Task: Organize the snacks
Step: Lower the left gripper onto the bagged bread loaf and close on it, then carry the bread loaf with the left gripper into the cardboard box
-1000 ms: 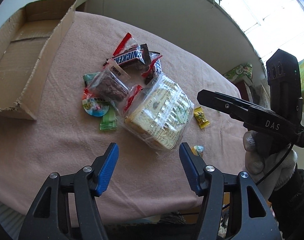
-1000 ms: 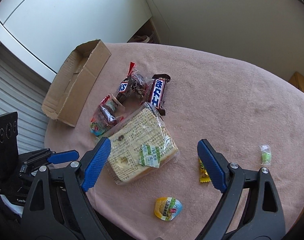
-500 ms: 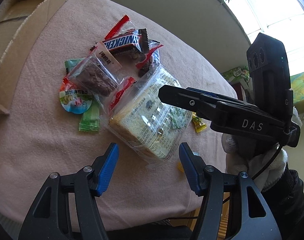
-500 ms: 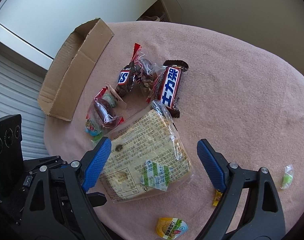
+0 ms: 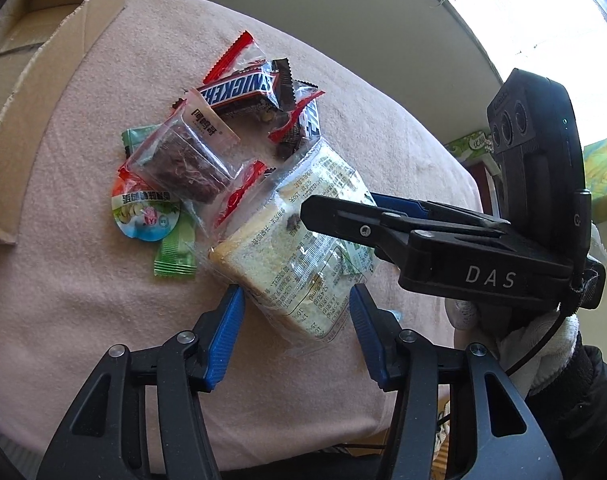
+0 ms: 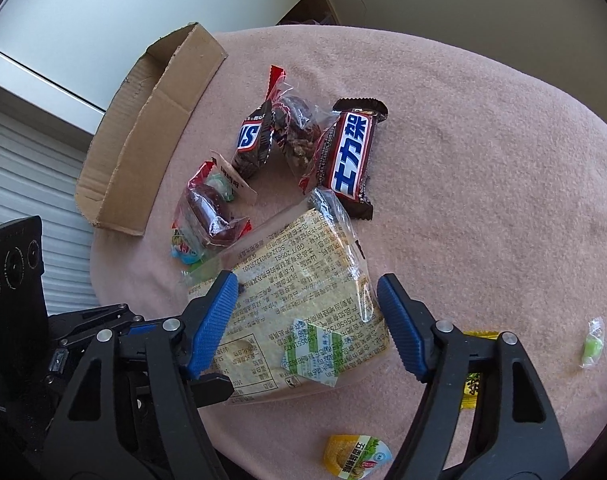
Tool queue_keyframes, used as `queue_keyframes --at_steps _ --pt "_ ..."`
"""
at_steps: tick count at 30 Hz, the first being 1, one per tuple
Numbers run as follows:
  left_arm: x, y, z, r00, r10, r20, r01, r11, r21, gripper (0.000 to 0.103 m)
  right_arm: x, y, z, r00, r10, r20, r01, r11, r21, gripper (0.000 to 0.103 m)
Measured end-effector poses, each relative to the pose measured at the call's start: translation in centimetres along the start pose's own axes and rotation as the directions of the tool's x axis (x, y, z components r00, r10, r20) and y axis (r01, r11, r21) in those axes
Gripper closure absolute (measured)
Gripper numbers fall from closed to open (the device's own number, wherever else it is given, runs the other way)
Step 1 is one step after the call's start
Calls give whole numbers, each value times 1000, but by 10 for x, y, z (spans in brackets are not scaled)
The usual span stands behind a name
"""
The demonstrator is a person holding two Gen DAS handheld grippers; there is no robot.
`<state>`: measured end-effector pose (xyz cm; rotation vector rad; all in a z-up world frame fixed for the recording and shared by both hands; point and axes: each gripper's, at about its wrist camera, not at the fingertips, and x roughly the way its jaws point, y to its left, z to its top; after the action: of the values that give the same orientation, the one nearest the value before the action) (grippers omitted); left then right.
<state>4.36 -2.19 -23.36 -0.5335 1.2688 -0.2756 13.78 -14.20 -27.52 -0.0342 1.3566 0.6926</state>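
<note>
A clear-wrapped bread pack (image 5: 299, 256) lies on the pink tablecloth, also in the right wrist view (image 6: 303, 312). My left gripper (image 5: 295, 320) is open, its blue fingers on either side of the pack's near end. My right gripper (image 6: 307, 320) is open over the same pack; in the left wrist view it reaches in from the right (image 5: 315, 208). Behind the pack lie two Snickers bars (image 5: 243, 90) (image 6: 349, 160), a brown cake packet (image 5: 183, 156), a jelly cup (image 5: 145, 212) and a green candy (image 5: 175, 252).
An open cardboard box (image 5: 31, 60) (image 6: 147, 128) sits at the table's far left. In the right wrist view a yellow jelly cup (image 6: 355, 456), a yellow candy (image 6: 473, 384) and a small green candy (image 6: 591, 346) lie near the table edge.
Both grippers have moved in toward the bread pack. The left one now has its fingers beside the pack's end, and the right one has lowered over it. Both stay open.
</note>
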Motion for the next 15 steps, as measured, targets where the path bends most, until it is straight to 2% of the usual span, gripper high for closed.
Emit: queue_keyframes --at_steps 6,15 --pt "-10 -1 1 1000 19 25 -20 1000 16 51 -7 -6 -12 999 34 -6 -34 999 21 39" --pt "-41 -12 8 995 24 99 -31 997 66 51 -36 2 -21 997 51 61 -54 998 37 41"
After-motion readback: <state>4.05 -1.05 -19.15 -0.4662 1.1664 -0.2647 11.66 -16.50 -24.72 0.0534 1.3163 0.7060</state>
